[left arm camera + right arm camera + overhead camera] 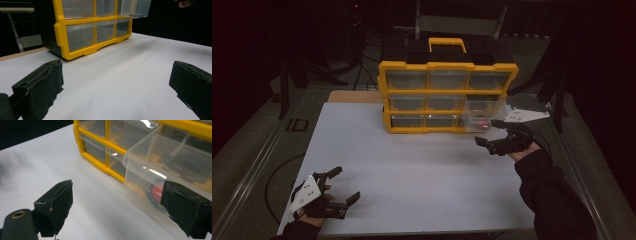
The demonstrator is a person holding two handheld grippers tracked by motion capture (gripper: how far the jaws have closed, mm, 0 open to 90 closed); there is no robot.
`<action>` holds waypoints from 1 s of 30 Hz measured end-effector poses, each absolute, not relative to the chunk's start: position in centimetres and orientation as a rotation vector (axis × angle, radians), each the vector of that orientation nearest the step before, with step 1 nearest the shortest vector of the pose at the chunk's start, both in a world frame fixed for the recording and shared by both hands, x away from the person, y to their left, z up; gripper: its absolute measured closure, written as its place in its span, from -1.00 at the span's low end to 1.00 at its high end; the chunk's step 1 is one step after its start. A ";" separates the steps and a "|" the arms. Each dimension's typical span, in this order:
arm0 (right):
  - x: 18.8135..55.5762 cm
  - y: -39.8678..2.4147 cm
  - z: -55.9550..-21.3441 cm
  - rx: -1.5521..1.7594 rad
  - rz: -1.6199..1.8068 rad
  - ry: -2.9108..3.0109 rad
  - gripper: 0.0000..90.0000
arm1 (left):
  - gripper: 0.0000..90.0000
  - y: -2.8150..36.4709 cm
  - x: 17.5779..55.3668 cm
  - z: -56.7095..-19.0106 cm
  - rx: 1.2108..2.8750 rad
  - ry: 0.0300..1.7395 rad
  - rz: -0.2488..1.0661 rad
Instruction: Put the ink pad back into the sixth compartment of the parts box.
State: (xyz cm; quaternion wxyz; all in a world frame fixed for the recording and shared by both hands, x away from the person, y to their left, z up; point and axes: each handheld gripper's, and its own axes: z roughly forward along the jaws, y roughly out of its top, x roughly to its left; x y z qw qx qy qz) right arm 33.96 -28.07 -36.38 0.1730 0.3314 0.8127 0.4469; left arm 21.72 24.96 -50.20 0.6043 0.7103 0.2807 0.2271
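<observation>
A yellow organiser (pixel 447 92) with clear drawers stands at the back of the white table top (pixel 412 165). One clear drawer (pixel 484 112) on its right side is pulled out, and a small red thing (pixel 482 122) lies inside it. My right gripper (pixel 488 132) is open just in front of that drawer. In the right gripper view the drawer (pixel 147 167) and the red thing (pixel 155 192) sit beside the right jaw, and nothing is between the fingertips (pixel 117 202). My left gripper (pixel 346 184) rests open near the front left corner, with only bare table between its jaws (pixel 117 82).
The organiser (pixel 87 30) has a black top and a yellow carry handle (pixel 447 44). Wood edge (pixel 354 96) shows behind the white sheet. Metal rails run along both sides of the table, and the surroundings are dark.
</observation>
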 end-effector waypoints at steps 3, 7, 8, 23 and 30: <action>33.4 -28.2 -37.2 0.931 1.280 2.306 -0.75 | -1.00 24.9 21.7 -50.2 1.644 0.650 0.526; 32.8 -28.4 -38.4 0.934 1.296 2.297 -0.75 | -1.00 24.9 21.7 -50.2 1.645 0.649 0.526; 32.6 -28.4 -38.7 0.935 1.293 2.300 -0.75 | -1.00 24.9 21.7 -50.2 1.645 0.649 0.526; 31.1 -29.1 -45.2 0.974 1.342 2.341 -0.75 | -1.00 24.9 21.7 -50.2 1.647 0.649 0.526; 30.4 -29.2 -47.8 0.938 1.362 2.370 -0.75 | -1.00 24.9 21.7 -50.2 1.647 0.651 0.526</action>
